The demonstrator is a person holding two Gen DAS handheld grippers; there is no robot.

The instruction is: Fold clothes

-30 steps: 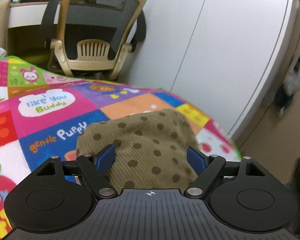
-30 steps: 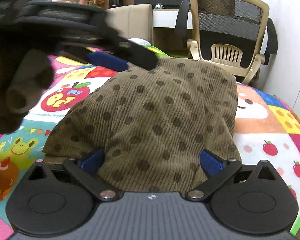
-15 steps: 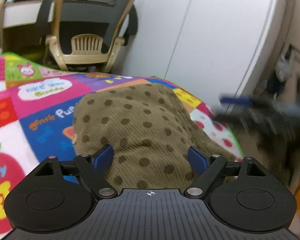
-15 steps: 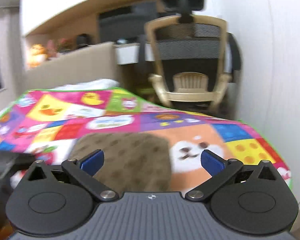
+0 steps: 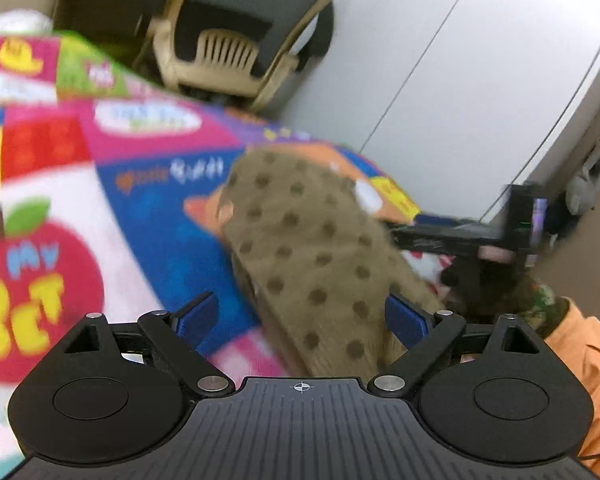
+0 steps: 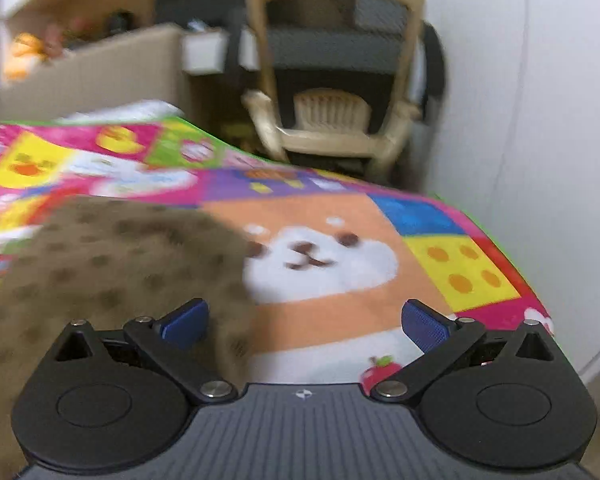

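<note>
A folded olive-brown corduroy garment with dark dots lies on the colourful cartoon play mat. My left gripper hovers open above the garment's near end, nothing between its blue pads. In the right wrist view the same garment fills the lower left. My right gripper is open over the garment's right edge and the mat's dog picture, holding nothing. The right gripper's black body also shows at the right of the left wrist view, beyond the garment.
A beige and black office chair stands past the mat's far edge, by a white wall. A beige partition and shelf with small items are at the back left. An orange sleeve shows at the right.
Both grippers have lifted off the garment and drawn back. The left view swung left, so the garment now sits to the right. The right gripper moved right, off the garment.
</note>
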